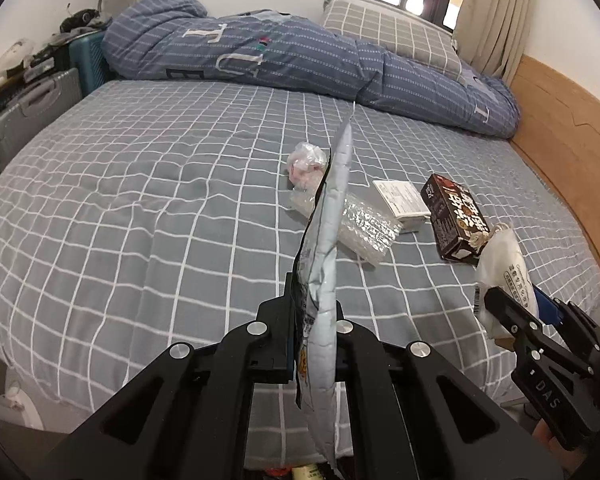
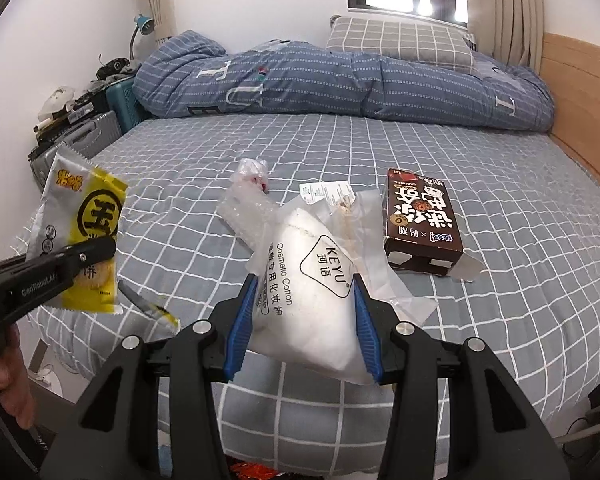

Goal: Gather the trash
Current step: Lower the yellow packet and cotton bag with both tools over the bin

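Observation:
My left gripper (image 1: 314, 312) is shut on a yellow and silver snack wrapper (image 1: 324, 240), seen edge-on and lifted above the bed. The right wrist view shows that same snack wrapper (image 2: 86, 224) flat-on in the left gripper (image 2: 100, 250) at the left. My right gripper (image 2: 304, 312) is shut on a white cosmetic cotton bag (image 2: 308, 280), its blue pads pressing both sides. In the left wrist view the cotton bag (image 1: 504, 268) and right gripper (image 1: 516, 308) appear at the right. On the grey checked bed (image 1: 140, 200) lie a brown snack box (image 1: 456, 220), bubble wrap (image 1: 364, 228), a crumpled clear bag (image 1: 306, 160) and a white card (image 1: 402, 200).
A rolled blue quilt (image 1: 300, 64) and a checked pillow (image 1: 396, 36) lie along the far side of the bed. A wooden headboard (image 1: 564, 152) runs along the right. Suitcases (image 1: 28, 112) with clutter stand at the left. A person's hand (image 2: 12, 384) holds the left gripper.

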`<action>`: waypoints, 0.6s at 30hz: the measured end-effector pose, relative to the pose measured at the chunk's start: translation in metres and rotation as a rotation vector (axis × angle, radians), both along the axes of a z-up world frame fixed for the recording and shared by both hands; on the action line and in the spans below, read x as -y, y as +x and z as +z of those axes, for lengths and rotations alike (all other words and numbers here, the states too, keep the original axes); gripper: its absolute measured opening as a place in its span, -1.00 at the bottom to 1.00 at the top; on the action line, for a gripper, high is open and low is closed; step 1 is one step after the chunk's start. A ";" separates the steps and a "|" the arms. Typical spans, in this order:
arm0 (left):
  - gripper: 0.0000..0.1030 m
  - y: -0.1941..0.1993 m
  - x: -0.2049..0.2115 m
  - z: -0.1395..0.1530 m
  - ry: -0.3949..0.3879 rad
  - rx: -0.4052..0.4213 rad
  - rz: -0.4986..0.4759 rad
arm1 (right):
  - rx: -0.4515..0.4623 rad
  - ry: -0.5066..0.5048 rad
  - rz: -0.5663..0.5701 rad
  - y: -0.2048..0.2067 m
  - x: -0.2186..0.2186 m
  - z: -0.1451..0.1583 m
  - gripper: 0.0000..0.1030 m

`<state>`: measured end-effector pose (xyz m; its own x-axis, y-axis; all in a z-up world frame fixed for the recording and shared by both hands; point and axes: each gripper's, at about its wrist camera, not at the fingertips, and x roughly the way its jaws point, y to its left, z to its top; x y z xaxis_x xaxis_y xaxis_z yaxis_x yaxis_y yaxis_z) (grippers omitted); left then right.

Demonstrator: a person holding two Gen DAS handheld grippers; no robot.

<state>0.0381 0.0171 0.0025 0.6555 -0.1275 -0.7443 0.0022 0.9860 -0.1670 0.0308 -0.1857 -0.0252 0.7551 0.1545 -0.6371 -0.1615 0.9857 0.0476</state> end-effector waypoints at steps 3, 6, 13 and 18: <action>-0.95 -0.010 0.004 0.004 0.012 0.007 -0.004 | 0.009 0.008 0.000 -0.008 -0.002 0.005 -0.15; -0.95 -0.020 0.009 0.004 0.014 0.009 -0.014 | 0.014 0.011 0.001 -0.015 -0.004 0.009 -0.15; -0.95 -0.040 0.011 0.005 -0.001 0.016 -0.004 | 0.022 0.013 -0.015 -0.031 -0.002 0.014 -0.15; -0.95 -0.056 0.013 0.000 0.005 0.008 -0.005 | 0.016 0.011 -0.018 -0.041 -0.002 0.013 -0.15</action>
